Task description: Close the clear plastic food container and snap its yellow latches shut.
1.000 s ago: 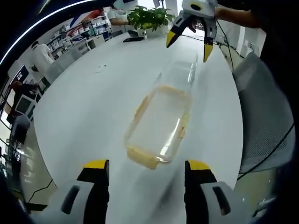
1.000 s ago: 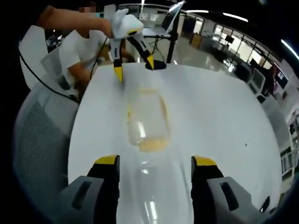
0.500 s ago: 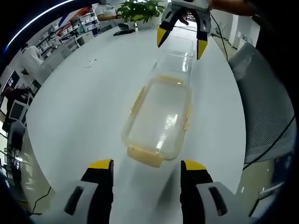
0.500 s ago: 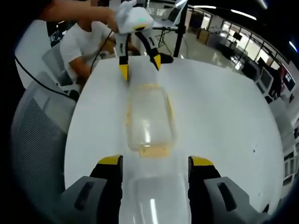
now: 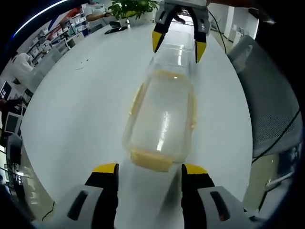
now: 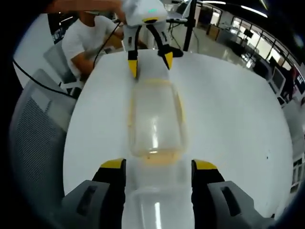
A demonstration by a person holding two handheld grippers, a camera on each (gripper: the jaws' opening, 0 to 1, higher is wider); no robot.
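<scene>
A clear plastic container part with yellow latches [image 5: 162, 119] lies lengthwise on the white table [image 5: 86, 105]. My left gripper [image 5: 149, 177] is open, its yellow tips just short of the near end latch [image 5: 151, 161]. Beyond the far end lies a second clear plastic part [image 5: 178, 55], which my open right gripper [image 5: 177, 45] straddles. In the right gripper view, that clear part [image 6: 155, 207] sits between the jaws of my right gripper [image 6: 157, 172]. The latched part [image 6: 155, 119] is ahead of it. My left gripper [image 6: 150, 63] hangs open over its far end.
A grey mesh chair [image 5: 269, 95] stands at the table's edge, also seen as the chair [image 6: 38, 129] on the left. A person in a white shirt [image 6: 88, 40] sits beyond the table [image 6: 228, 109]. A potted plant [image 5: 128, 7] stands at the far end.
Both grippers have closed in on the container from opposite ends. The right gripper's jaws now stand on either side of the plain clear part. The container has not visibly moved.
</scene>
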